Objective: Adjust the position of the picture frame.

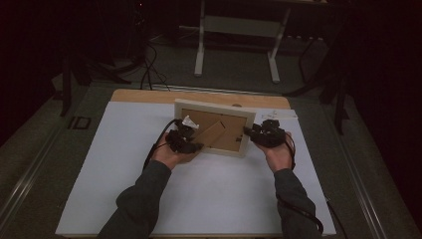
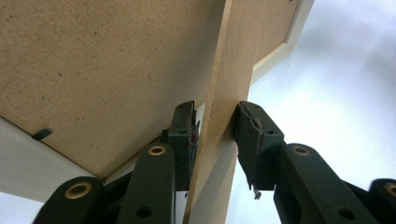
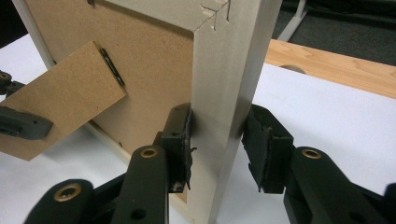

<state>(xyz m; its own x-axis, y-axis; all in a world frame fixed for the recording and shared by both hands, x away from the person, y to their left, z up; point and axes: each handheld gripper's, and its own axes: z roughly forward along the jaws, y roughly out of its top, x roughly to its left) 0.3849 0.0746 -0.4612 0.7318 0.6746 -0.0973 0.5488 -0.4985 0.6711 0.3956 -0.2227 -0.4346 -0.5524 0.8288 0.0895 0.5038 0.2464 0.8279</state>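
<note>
While propped upright on the white table, back toward the person, picture frame with long axis running left to right. Right gripper clamped on its right edge rail. Left gripper pinched on the easel stand, nearer, angled out from the backing.

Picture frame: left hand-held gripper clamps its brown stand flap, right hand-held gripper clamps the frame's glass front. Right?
Not quite. The right hand-held gripper clamps the picture frame's pale wooden side rail, as the right gripper view shows. The left hand-held gripper does clamp the stand flap.
</note>
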